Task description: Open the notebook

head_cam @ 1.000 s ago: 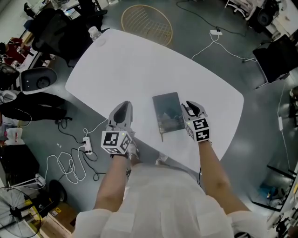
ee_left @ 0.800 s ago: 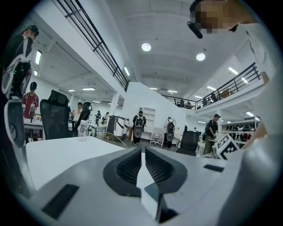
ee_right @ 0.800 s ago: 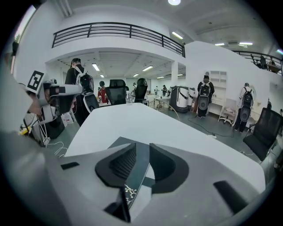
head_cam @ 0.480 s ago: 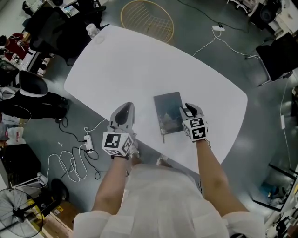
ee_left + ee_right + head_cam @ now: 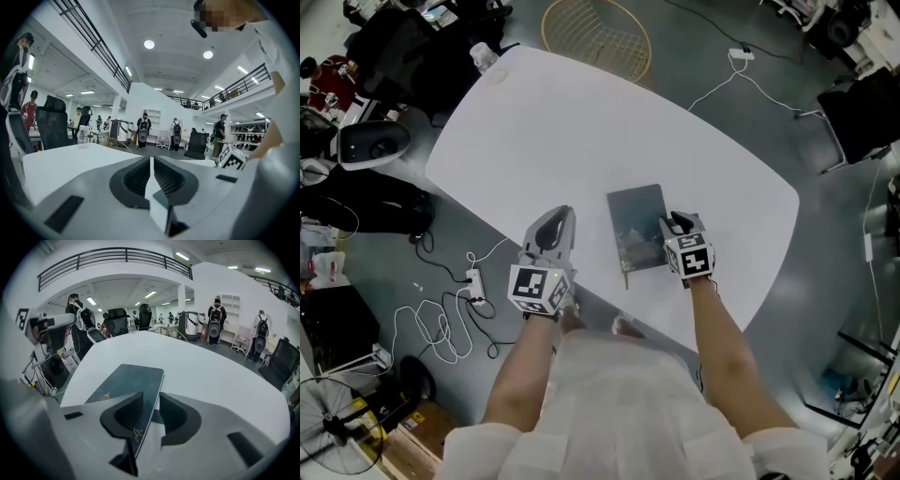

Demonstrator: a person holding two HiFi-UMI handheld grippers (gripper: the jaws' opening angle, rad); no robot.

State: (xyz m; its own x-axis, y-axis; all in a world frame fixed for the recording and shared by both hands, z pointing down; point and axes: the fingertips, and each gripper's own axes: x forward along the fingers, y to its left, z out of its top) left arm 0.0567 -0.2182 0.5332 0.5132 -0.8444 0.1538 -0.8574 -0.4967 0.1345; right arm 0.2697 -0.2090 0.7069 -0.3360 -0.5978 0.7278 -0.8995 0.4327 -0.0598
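At the table's near edge, the left gripper is hovering, jaws nearly together with nothing between them. Right of it, the closed notebook is lying flat, while the right gripper, its jaws having just been opening wide, is straddling the notebook's right edge without pressing on it.

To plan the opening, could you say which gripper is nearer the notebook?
Right. The right gripper straddles the edge of the notebook; the left gripper hovers apart, leftward.
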